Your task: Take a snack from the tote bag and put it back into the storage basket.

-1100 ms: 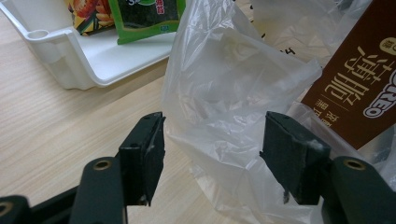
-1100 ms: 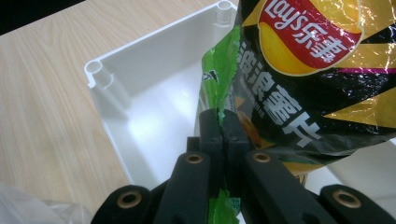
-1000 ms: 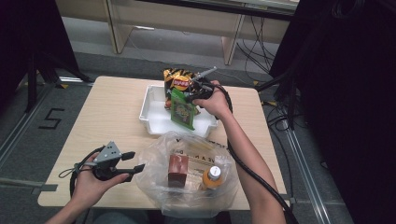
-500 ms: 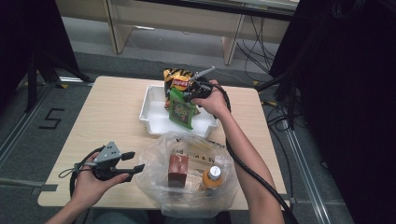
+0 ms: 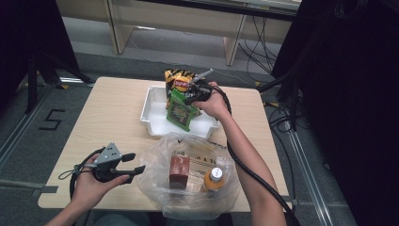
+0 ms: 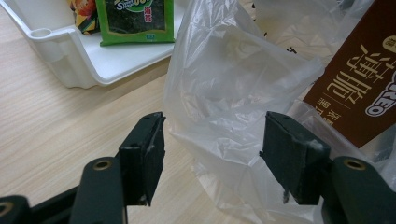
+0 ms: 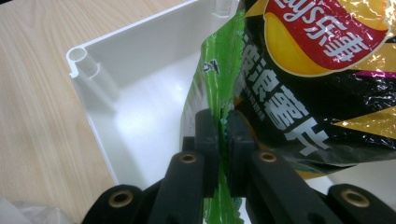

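The green snack packet (image 5: 180, 109) is pinched at its top edge in my right claw (image 7: 223, 140), jaws pressed together on the thin foil with only the crimped seam between them. They have just eased a touch, yet in the right gripper view the pads still bite the packet. It hangs over the white tray (image 5: 151, 104), its lower end down in the tray and its face leaning against the black-and-yellow chip bag (image 5: 176, 80), which stands at the tray's far side just behind it.

To do this well, I judge I should keep the grip on the seam, not the puffed body, and lift straight up until the bottom edge clears the tray wall before swinging toward me. The grip looks slight, so a quick jerk could slip the foil out; slow and steady is safer.

Nearer me than the tray sits the clear plastic bag (image 5: 190, 176), almost touching the tray's near rim, with a brown carton (image 5: 179, 172) and an orange bottle (image 5: 214, 179) standing inside it. My left claw (image 6: 212, 154) stands apart with a fold of the bag's film between the jaws, the pads not pressing it as far as I can see. It lies left of the bag, well away from the tray.

What stands in the way: the chip bag could tip with the packet, and the bag's mouth is slack and crumpled, so it likely needs opening wider. The table (image 5: 108, 117) left of the tray is bare wood.
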### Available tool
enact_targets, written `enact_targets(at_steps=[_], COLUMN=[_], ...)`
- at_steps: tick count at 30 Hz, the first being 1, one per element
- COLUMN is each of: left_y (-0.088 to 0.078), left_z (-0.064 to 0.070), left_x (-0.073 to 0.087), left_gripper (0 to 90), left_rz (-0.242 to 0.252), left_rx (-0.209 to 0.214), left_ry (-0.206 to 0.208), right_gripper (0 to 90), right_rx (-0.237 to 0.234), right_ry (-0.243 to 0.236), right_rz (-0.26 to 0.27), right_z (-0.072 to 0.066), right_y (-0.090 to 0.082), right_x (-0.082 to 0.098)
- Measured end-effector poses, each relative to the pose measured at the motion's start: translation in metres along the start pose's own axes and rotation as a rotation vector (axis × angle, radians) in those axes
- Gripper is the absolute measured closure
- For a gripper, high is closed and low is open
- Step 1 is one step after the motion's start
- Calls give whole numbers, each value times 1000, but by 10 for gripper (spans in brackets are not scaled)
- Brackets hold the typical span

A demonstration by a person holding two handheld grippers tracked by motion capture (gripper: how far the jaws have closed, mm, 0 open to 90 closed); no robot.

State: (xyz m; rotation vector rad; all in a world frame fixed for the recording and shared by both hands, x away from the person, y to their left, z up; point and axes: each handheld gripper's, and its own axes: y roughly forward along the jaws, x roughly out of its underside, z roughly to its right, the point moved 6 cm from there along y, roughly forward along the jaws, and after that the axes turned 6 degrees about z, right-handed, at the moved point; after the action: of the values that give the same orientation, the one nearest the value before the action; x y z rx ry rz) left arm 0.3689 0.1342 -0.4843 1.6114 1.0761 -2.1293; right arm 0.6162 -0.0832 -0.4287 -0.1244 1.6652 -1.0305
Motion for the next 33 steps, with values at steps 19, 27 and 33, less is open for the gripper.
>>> enact_targets(at_steps=[19, 27, 33], left_y=[0, 0, 0], left_z=[1, 1, 1], left_x=[-1, -1, -1], left_gripper=[384, 385, 385], left_rz=[4, 4, 3], left_rx=[3, 3, 2], left_ry=[-1, 0, 0], right_gripper=[696, 697, 754], right_rx=[88, 97, 94], right_ry=[-3, -48, -36], right_rz=[42, 63, 56], right_z=[3, -1, -6], right_y=[-16, -23, -26], right_x=[-4, -2, 2])
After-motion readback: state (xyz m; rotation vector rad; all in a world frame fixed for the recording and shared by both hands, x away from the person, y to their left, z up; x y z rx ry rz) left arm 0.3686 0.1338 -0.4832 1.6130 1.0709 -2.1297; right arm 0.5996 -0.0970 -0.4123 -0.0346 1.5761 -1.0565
